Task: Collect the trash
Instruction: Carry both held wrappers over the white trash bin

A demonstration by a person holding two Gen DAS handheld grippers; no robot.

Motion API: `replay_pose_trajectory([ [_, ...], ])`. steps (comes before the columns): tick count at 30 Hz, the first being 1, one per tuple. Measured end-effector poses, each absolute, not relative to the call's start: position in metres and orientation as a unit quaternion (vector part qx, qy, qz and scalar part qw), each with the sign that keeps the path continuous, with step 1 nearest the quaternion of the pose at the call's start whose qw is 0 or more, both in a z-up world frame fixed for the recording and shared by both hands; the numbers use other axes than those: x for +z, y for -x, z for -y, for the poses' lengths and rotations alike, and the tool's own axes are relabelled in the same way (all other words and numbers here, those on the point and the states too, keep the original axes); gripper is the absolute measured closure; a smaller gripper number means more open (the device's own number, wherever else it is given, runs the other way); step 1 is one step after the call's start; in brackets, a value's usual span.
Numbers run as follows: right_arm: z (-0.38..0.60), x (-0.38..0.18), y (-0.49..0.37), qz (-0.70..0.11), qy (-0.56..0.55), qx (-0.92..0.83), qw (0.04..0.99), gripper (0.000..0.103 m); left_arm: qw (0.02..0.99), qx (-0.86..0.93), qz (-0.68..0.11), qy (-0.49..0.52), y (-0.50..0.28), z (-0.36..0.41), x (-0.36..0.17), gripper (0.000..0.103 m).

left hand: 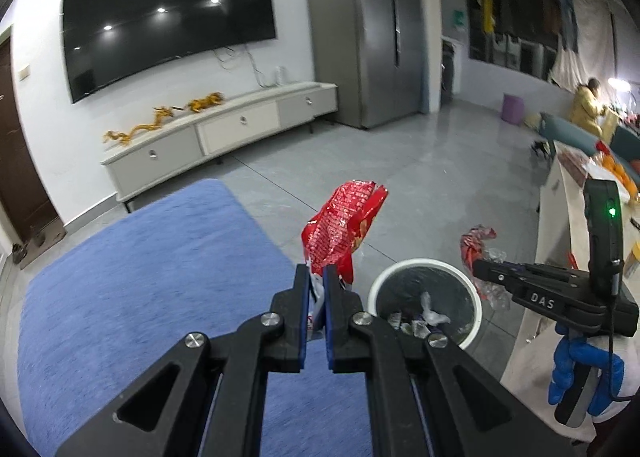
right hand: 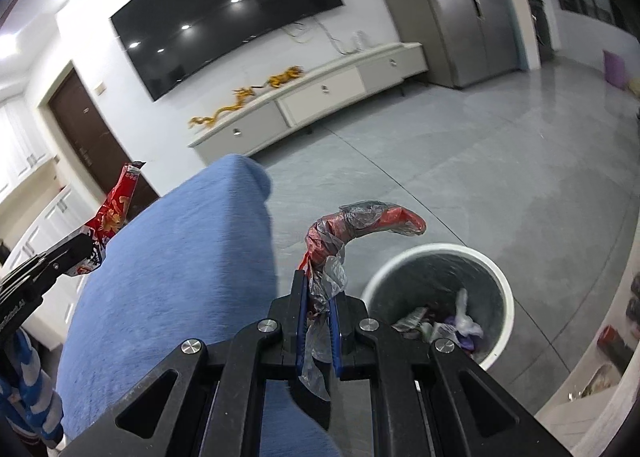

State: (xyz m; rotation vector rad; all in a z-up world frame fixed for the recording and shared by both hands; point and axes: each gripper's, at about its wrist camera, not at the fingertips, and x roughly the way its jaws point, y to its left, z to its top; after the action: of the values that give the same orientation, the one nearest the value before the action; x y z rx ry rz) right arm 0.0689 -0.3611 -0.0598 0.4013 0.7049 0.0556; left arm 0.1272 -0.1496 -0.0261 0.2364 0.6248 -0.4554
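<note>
The round white plastic trash bin (right hand: 438, 297) with a dark liner sits on grey floor tile, partly filled, just beside the fuzzy blue carpeted block (right hand: 180, 277). Your left gripper (left hand: 318, 281) is clamped on a crinkly red foil snack wrapper (left hand: 344, 233), held upright just left of the bin rim, probably so it drops cleanly. Your right gripper (right hand: 318, 297) is pinched on a twisted wad of red and clear plastic film (right hand: 352, 233), limp and curling toward the bin, near its rim, not yet over the opening.
</note>
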Motion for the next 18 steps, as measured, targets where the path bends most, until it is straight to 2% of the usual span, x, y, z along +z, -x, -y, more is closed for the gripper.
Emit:
replay_pose_trajectory([
  [18,0.428,-0.136,-0.119,-0.428,-0.225,-0.043,0.874,0.094,0.844,-0.285,-0.433,-0.136,-0.214,0.275,-0.119,0.097],
])
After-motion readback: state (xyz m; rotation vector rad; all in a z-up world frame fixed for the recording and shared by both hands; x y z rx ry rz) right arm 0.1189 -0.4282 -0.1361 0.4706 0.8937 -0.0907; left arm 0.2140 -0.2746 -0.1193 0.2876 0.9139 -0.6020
